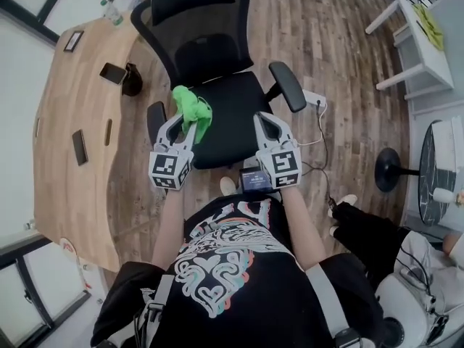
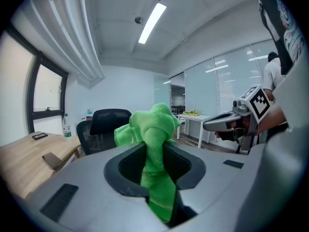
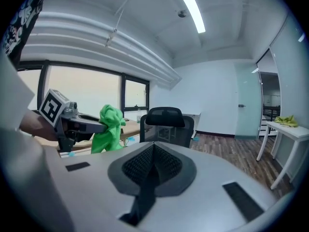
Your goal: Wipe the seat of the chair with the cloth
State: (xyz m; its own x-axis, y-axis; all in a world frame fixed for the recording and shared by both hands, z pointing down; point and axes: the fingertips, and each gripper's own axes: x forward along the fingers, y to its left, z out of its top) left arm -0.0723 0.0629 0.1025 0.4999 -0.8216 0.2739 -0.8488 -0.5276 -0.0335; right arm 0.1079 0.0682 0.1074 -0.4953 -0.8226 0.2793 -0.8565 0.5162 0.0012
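Note:
A black office chair (image 1: 217,56) stands in front of me, its seat (image 1: 232,114) below both grippers. My left gripper (image 1: 190,119) is shut on a bright green cloth (image 1: 191,111), which bunches above the jaws and hangs between them (image 2: 155,158). It is held in the air over the seat's left front. My right gripper (image 1: 261,119) is shut with nothing in it, over the seat's right front. In the right gripper view the jaws meet (image 3: 152,151), and the cloth (image 3: 108,127) and chair (image 3: 166,124) lie beyond them. The left gripper view shows the chair (image 2: 99,127) behind the cloth.
A wooden desk (image 1: 76,122) with phones and a bottle (image 1: 110,11) runs along the left. A white table (image 1: 424,38) stands at the far right, a round-based stand (image 1: 391,169) nearby. Another person's legs (image 1: 362,227) are at my right. A power strip with cable (image 1: 315,100) lies beside the chair.

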